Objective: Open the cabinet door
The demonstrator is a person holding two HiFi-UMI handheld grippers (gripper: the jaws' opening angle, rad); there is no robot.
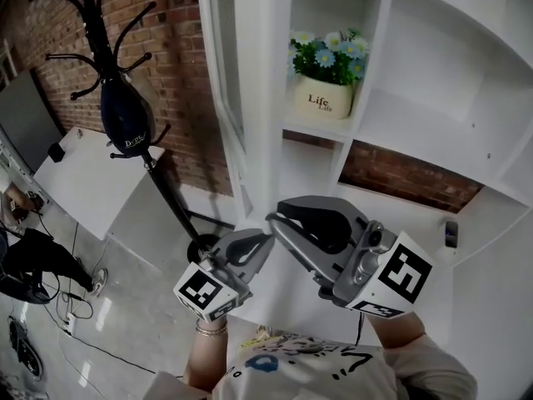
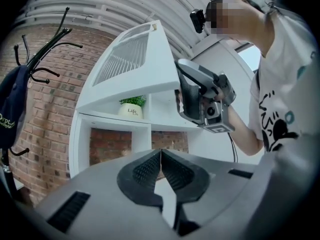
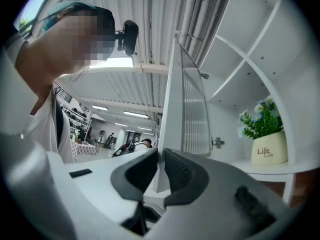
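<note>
The right tongs [image 3: 160, 156] pinch the cabinet door [image 3: 189, 109] at its free edge; left tongs [image 2: 161, 156] closed, empty, in open air.

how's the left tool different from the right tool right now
The grey left tool has its jaws shut together on nothing. The grey right tool has its jaws slightly apart, with the edge of the white glass-panelled cabinet door between them; pad contact is unclear. The left tool sits clear of the door, lower-left of the right tool in the head view. Each carries a black-and-white marker cube.
</note>
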